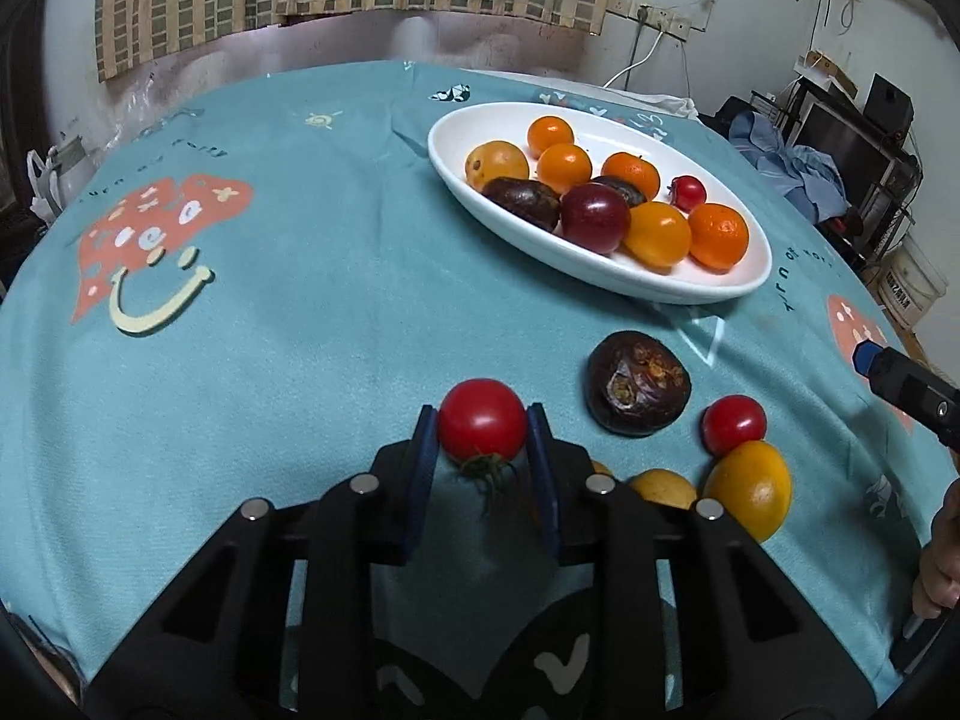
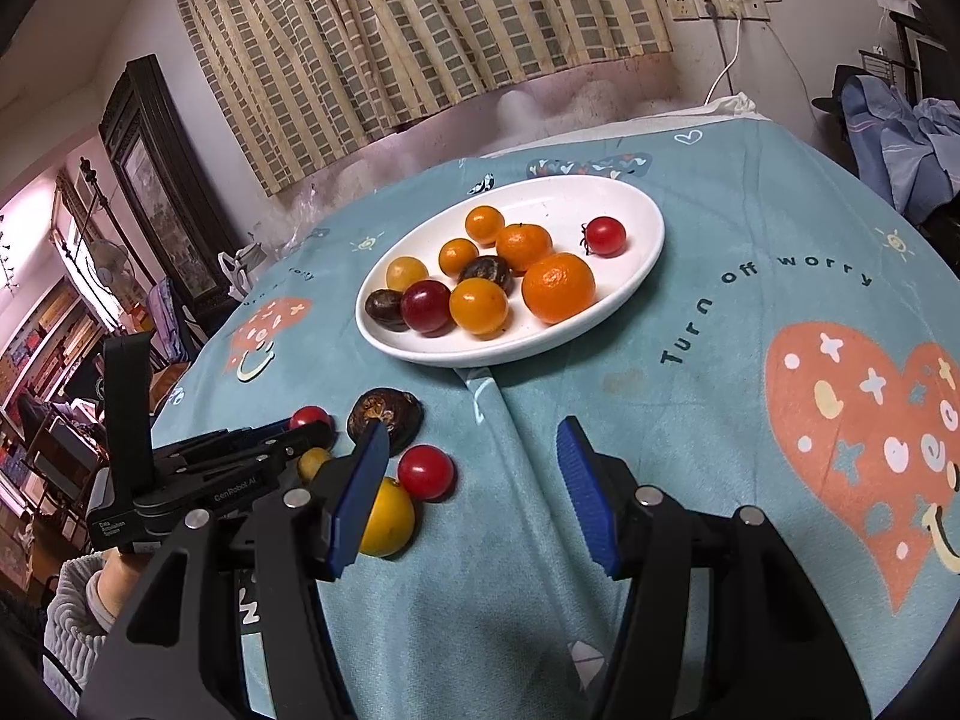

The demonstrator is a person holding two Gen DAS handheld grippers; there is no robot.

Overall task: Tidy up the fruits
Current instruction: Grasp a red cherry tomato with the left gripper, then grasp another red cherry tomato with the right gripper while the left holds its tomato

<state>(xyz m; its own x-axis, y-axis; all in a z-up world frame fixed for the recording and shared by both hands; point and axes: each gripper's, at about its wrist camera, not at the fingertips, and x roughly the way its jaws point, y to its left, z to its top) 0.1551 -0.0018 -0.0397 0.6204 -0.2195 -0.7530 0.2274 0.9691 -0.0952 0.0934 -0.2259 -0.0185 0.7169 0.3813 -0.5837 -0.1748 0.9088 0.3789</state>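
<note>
My left gripper [image 1: 482, 426] is shut on a red tomato [image 1: 482, 427], just above the teal tablecloth; it also shows in the right wrist view [image 2: 309, 420]. To its right lie a dark wrinkled passion fruit [image 1: 637, 383], a small red tomato [image 1: 734, 423], a yellow-orange fruit [image 1: 750, 489] and a smaller yellow fruit [image 1: 663, 487]. A white oval plate [image 1: 600, 276] holds several oranges, dark fruits and a small tomato. My right gripper [image 2: 471, 480] is open and empty, right of the loose fruits [image 2: 425, 471].
The round table's teal cloth [image 2: 690, 420] has heart prints and lettering. A curtain and wall stand behind the table. Clothes and shelves [image 1: 840, 168] stand at the far right. The person's hand [image 1: 939, 552] shows at the right edge.
</note>
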